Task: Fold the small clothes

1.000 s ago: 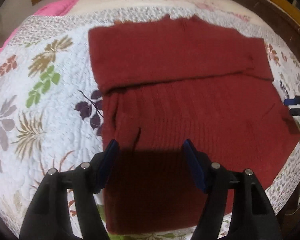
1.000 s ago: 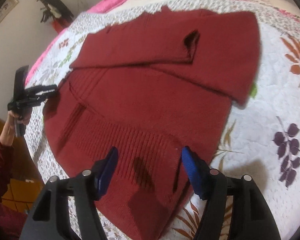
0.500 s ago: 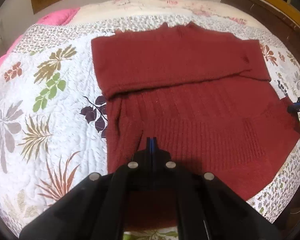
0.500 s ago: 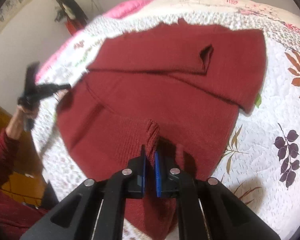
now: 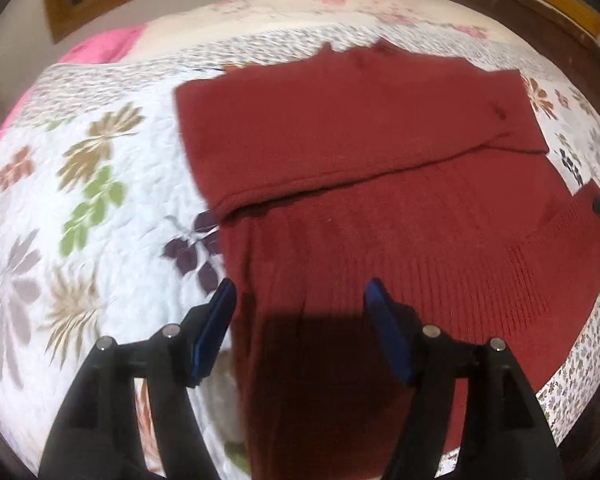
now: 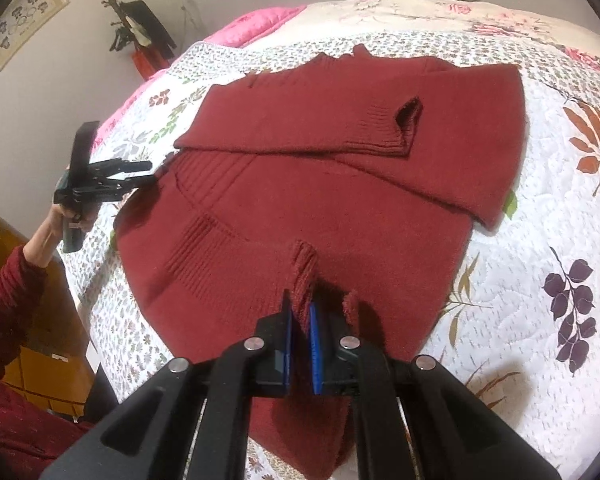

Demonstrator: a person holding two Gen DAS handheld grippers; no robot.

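Right tongs [image 6: 300, 344] pinch the sweater [image 6: 340, 200] hem; left tongs [image 5: 300, 320] gape wide above it.

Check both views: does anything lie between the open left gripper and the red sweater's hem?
Nothing visible does. The left gripper hangs open over the sweater, with only bare knit and its own shadow beneath. The right gripper already pinches a ridge of hem, away from the left one.
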